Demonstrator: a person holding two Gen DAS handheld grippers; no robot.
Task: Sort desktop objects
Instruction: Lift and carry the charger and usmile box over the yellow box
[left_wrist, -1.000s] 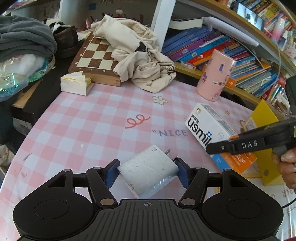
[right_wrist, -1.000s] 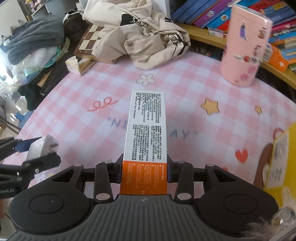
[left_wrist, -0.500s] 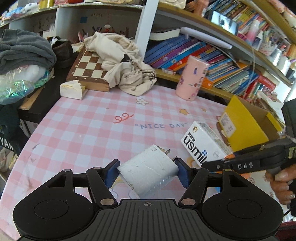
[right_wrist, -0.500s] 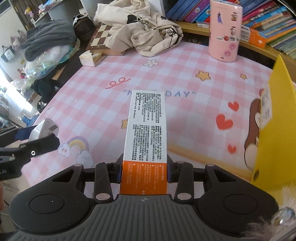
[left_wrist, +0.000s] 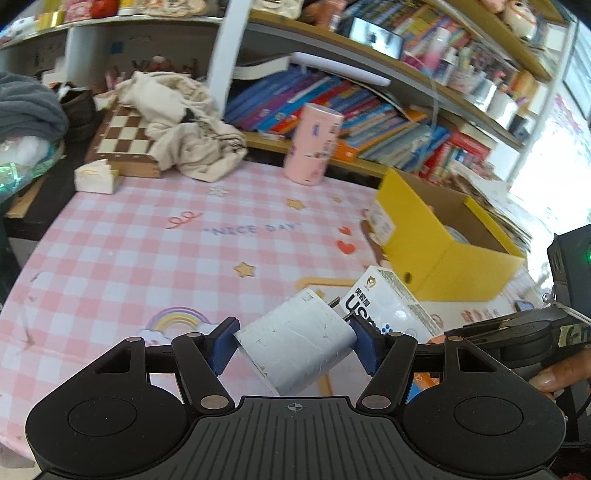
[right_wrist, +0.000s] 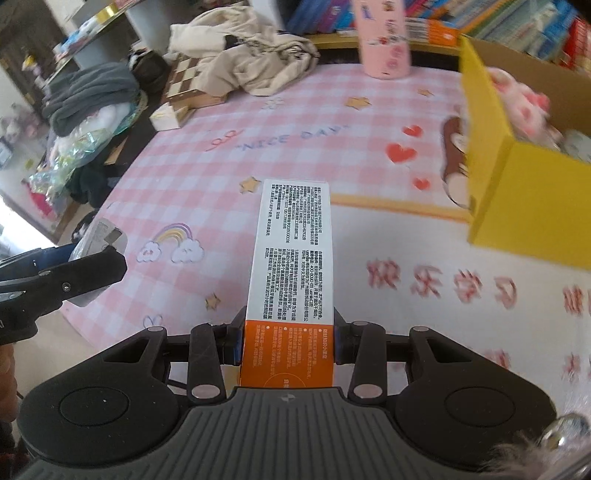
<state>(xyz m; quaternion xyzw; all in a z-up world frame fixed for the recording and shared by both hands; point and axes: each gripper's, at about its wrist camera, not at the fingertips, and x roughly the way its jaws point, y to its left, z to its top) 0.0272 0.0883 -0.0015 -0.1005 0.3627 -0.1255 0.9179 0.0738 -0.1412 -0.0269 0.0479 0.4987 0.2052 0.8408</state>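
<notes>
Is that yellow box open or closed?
Open: the yellow box has no lid on top, and a pink plush toy shows inside.

The white charger (left_wrist: 295, 339), a scuffed block with metal prongs at its far end, is tilted and held in the air above the desk (left_wrist: 155, 258). The long carton (right_wrist: 291, 258) is white with black print and has an orange near end; it is also lifted, pointing forward. The open yellow box (right_wrist: 517, 177) stands on the desk, with a pink plush thing inside.

yellow box (right_wrist: 491, 122) contents blurred, perhaps plush; shelf books (left_wrist: 388, 122) unreadable
</notes>
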